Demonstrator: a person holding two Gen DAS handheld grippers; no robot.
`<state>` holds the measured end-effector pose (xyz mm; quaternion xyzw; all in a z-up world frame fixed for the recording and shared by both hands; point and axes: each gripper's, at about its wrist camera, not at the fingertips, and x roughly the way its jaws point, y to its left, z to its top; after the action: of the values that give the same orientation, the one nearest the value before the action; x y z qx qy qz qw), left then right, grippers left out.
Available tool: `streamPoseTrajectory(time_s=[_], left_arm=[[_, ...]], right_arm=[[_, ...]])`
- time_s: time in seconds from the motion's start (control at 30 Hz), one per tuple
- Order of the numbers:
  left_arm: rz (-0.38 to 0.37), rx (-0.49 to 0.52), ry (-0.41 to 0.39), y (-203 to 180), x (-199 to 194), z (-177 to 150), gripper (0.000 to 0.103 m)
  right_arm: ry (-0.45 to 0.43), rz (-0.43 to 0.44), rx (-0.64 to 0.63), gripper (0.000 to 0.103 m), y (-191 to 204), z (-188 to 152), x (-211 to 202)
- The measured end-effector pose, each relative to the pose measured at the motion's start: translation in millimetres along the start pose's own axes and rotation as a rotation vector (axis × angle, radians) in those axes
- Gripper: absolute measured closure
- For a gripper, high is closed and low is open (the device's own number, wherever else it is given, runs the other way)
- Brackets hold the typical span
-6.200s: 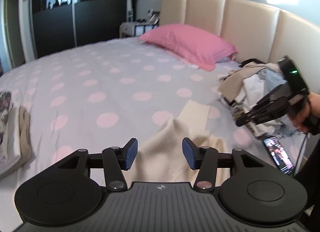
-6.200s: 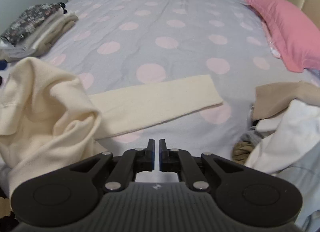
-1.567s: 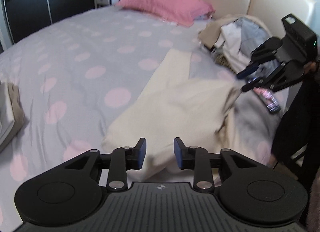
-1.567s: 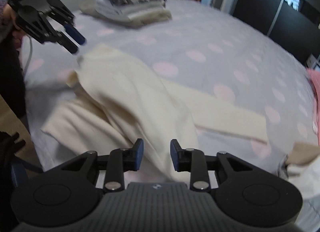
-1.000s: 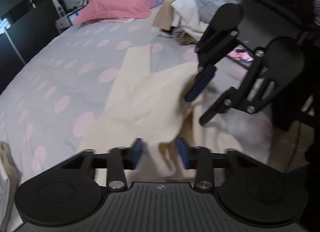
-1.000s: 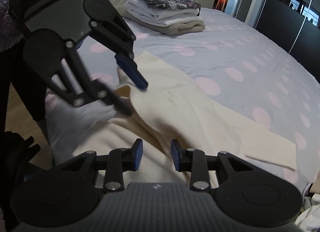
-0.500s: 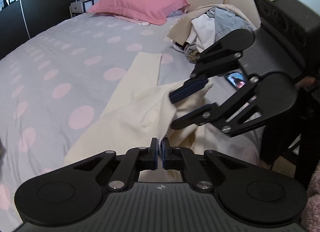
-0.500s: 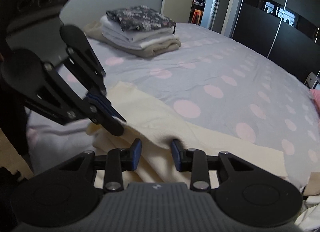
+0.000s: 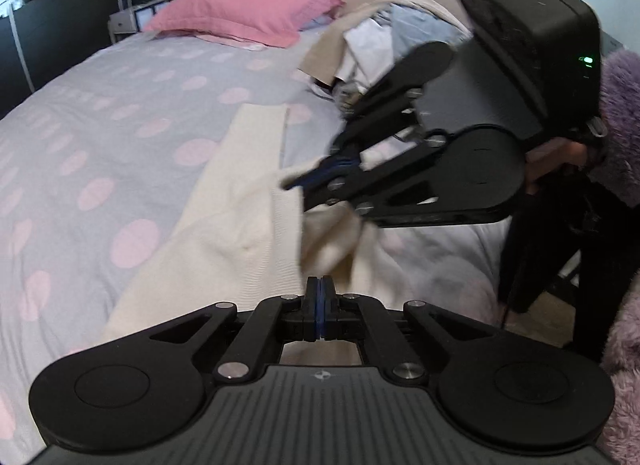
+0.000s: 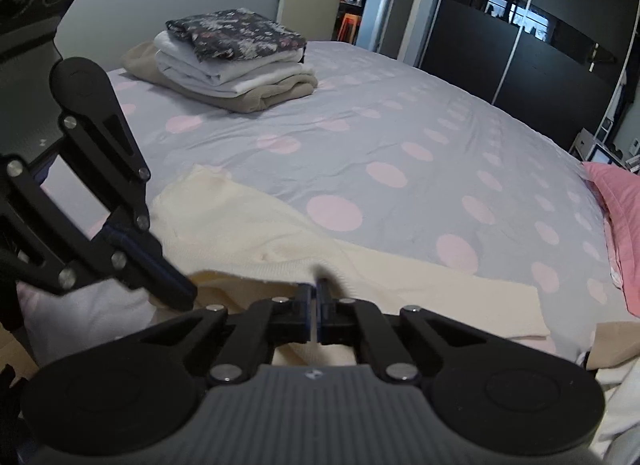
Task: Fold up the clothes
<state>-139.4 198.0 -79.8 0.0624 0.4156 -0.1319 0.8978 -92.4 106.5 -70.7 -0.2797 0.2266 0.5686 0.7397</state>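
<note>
The wide bed with the lilac cover and pink dots (image 10: 400, 133) carries everything in view. On it, near the person's edge, lies the cream knitted sweater (image 9: 240, 225), rumpled, with one long flat sleeve (image 9: 256, 133) stretched toward the headboard.

At the head end sit a pink pillow (image 9: 244, 9) and a loose heap of unfolded clothes in beige, white and pale blue (image 9: 376, 37). At the foot end stands a neat stack of folded clothes topped by a dark floral piece (image 10: 232, 61).

The left gripper (image 9: 320, 307) has its jaws together on the near edge of the sweater. The right gripper (image 10: 314, 307) likewise has its jaws pressed together on an edge of the knit. The two tools stand very close, each showing large in the other's view.

Risks, as judged:
- Collision of the two tools, because they work almost against each other over the same patch of cloth.
- Slippage: each grip appears to take only a thin edge of loose knit, so a sharp lift could pull it free.
- An uneven fold, since the body is bunched under the grips and the sleeve lies off to one side.
- The sweater sliding off the bed, as it lies at the edge.
- Snagging the nearby unfolded heap if the sleeve is swept toward it.
</note>
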Motion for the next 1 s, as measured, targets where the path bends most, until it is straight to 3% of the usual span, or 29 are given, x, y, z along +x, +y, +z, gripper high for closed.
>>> streamPoseTrajectory(time_s=[0.1,0.23,0.43,0.57,0.63,0.67,0.77,1.0], left_arm=[[0.021,0.029,-0.028,-2.5,-6.6,0.8,0.102],[0.046,0.107,-0.071,-16.0,-11.8,0.9,0.055],[0.08,0.236,-0.055,-38.5,-1.5,-0.1,0.054],[0.122,0.267,-0.025,-41.6,8.1,-0.9,0.054],[0.114,0.263,-0.031,-39.8,3.9,-0.9,0.054],[0.109,0.269,-0.04,-38.7,-1.2,-1.8,0.054],[0.123,0.31,-0.045,-33.6,-14.7,-7.0,0.053],[0.16,0.322,0.067,-9.3,-13.3,-14.0,0.051]], right_arm=[[0.012,0.031,0.051,0.101,-4.3,1.2,-13.3],[0.046,0.081,0.127,0.101,-0.3,3.5,-30.4],[0.091,0.134,0.19,0.103,6.2,2.9,-54.5],[0.123,0.099,0.15,0.102,7.4,-3.8,-59.3],[0.142,0.081,0.119,0.097,6.3,-8.4,-60.0],[0.152,0.072,0.093,0.095,5.2,-11.1,-61.0],[0.185,0.013,-0.055,0.07,3.7,-18.9,-61.7],[0.227,-0.051,-0.365,0.066,3.4,-30.7,-49.4]])
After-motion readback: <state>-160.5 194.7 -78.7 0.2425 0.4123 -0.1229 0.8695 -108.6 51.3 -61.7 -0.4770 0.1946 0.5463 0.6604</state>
